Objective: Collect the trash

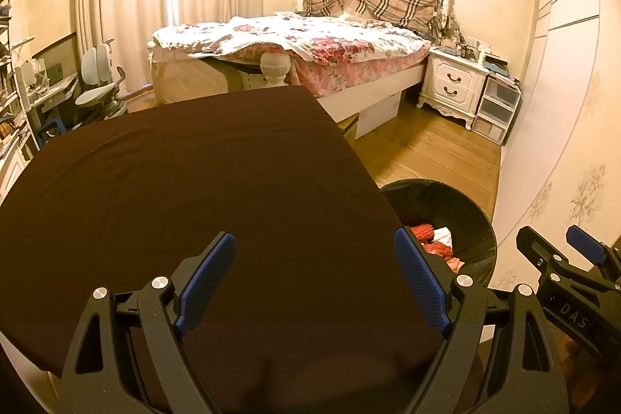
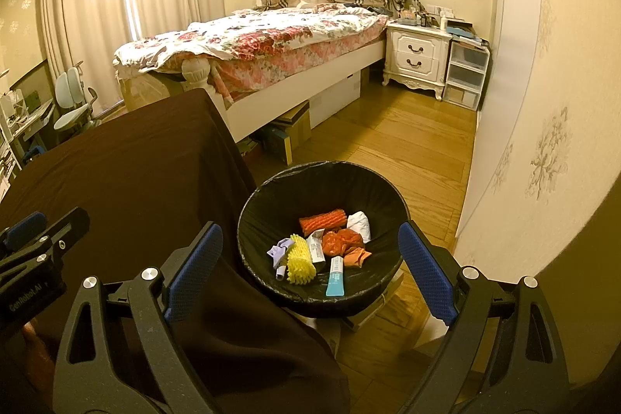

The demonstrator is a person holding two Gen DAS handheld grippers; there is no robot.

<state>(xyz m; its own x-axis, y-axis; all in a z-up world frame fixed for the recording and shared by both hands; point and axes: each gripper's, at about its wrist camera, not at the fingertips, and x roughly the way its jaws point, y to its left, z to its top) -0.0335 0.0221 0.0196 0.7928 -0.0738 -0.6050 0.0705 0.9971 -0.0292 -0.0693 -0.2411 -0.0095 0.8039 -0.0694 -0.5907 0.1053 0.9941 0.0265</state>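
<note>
Trash (image 2: 325,244) lies gathered in the black-lined bin (image 2: 271,200) on the floor, just beside the desk (image 1: 194,181) with its brown cloth. I see no loose item left on the desk, so I judge the collecting step finished or nearly so; the next move calls for a check of the desk and floor for strays. The right gripper (image 2: 310,270) hangs above the bin, fingers wide, empty. The left gripper (image 1: 315,282) sits over the desk, fingers wide, empty, bin to its right.
</note>
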